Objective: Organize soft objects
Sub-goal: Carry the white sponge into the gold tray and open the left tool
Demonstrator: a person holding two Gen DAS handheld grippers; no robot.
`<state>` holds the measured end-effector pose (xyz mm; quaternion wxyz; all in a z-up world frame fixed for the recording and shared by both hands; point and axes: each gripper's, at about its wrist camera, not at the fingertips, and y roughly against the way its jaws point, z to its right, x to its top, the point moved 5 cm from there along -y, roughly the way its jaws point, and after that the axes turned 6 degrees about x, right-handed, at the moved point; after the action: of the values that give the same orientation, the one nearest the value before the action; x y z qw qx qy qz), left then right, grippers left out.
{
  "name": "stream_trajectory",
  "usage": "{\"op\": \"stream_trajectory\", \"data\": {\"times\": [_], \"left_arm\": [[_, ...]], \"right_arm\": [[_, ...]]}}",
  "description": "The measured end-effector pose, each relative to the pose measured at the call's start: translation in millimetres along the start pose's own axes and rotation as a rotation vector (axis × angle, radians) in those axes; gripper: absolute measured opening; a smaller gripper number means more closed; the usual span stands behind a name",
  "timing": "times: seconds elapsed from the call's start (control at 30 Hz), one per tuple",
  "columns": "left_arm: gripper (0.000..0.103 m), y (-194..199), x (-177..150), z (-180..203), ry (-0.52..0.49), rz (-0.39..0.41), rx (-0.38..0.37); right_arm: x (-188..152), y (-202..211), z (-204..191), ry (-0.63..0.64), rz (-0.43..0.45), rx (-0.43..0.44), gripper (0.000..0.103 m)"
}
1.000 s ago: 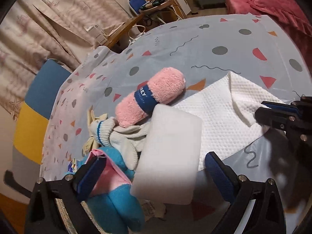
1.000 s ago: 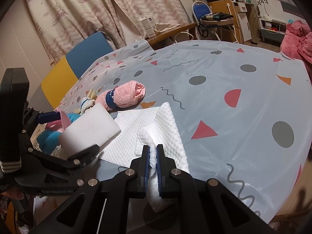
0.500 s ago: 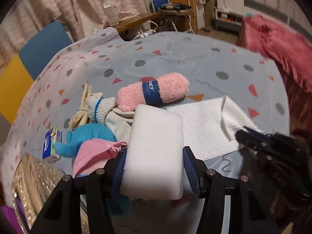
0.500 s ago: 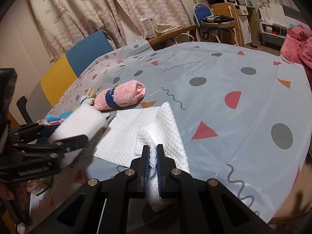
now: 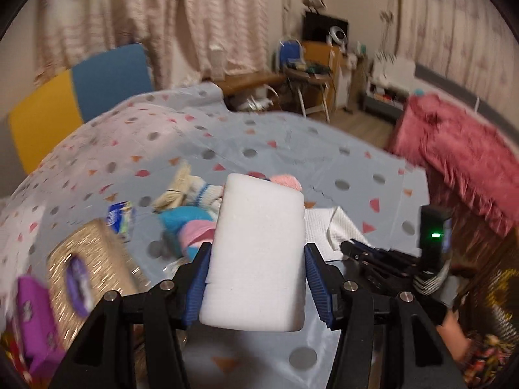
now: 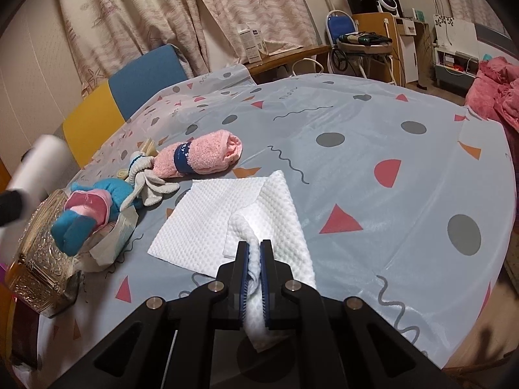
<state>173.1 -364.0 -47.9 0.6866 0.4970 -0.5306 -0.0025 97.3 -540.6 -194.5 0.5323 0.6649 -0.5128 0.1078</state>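
Observation:
My left gripper [image 5: 256, 261] is shut on a white foam sponge [image 5: 259, 227] and holds it in the air above the table, the blue pads pressing its two long sides. In the right wrist view the sponge [image 6: 39, 168] is a blur at the far left. My right gripper [image 6: 254, 278] is shut on a bunched corner of the white waffle cloth [image 6: 220, 214], which lies partly folded on the patterned tablecloth [image 6: 373, 149]. A rolled pink towel [image 6: 204, 155], pale socks [image 6: 149, 184] and a blue and pink plush [image 6: 87, 214] lie left of the cloth.
A gold tissue box [image 6: 42, 259] stands at the table's left edge, with a purple packet [image 5: 32, 317] and a small blue packet [image 5: 121, 218] near it. A blue and yellow chair [image 6: 129, 97] is behind the table. A red blanket [image 6: 496, 94] lies at far right.
The left gripper's jaws closed on the white sponge, then it rose off the table and rolled upright with it. The right gripper kept still on the cloth.

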Motion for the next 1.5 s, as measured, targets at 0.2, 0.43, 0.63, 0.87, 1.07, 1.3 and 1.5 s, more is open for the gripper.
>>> {"op": "stream_trajectory", "data": {"times": [0.2,0.43,0.63,0.87,1.07,1.3,1.5], "left_arm": [[0.057,60,-24,-53,0.178,0.047,0.004],[0.057,126,-49,-145,0.391,0.125,0.092],[0.057,132,-86,-230,0.504,0.1,0.217],[0.057,76,-146,-299,0.636,-0.087,0.288],[0.057,32,-181,-342,0.751,-0.234,0.309],[0.057,9,-190,-375,0.796,-0.28,0.344],[0.083,8,-192,-380,0.83,-0.263,0.333]], "right_arm": [[0,-1,0,-0.014,0.005,-0.02,0.005],[0,-2,-7,0.062,-0.006,-0.064,0.005],[1,-3,-8,0.066,-0.018,-0.086,0.005],[3,-6,-12,0.092,-0.056,-0.125,0.005],[4,-8,-14,0.116,-0.074,-0.148,0.005],[4,-9,-17,0.148,-0.087,-0.173,0.005],[5,-8,-19,0.131,-0.079,-0.191,0.004]]}}
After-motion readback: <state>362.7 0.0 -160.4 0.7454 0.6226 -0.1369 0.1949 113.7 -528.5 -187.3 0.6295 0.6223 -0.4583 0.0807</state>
